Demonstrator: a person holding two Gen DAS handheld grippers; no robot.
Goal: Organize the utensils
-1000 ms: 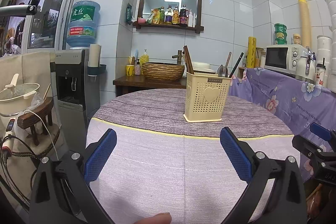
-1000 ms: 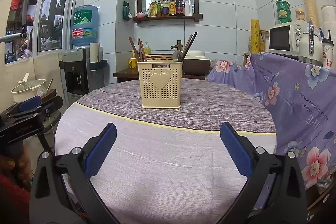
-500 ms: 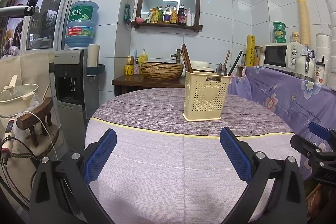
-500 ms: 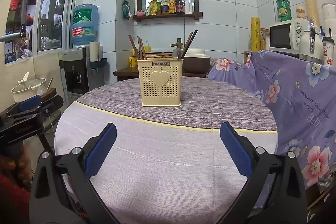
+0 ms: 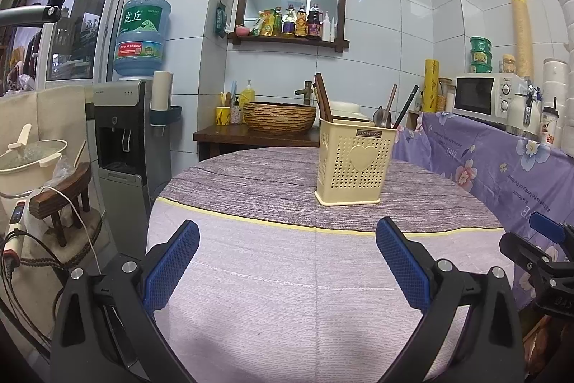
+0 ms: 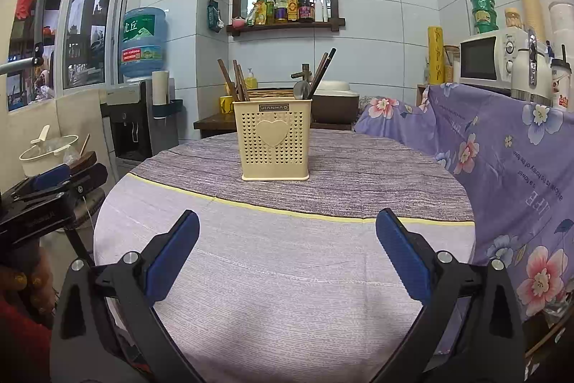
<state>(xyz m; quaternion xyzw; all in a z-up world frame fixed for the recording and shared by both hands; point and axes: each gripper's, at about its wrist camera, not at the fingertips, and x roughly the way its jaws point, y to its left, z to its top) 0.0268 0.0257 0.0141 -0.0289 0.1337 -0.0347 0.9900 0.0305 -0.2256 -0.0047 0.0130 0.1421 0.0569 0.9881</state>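
Your caddy (image 6: 275,139) is a cream plastic box, pierced with small holes, a raised heart on its front. It stands upright on the far grey half of the round table (image 6: 287,275). Brown chopsticks (image 6: 235,81) lean out of its left side; a metal spoon (image 6: 302,89) and dark sticks lean out of the right. You hold your left gripper (image 5: 287,261) and right gripper (image 6: 287,250) low over the near cloth, both level, jaws spread wide, nothing between them.
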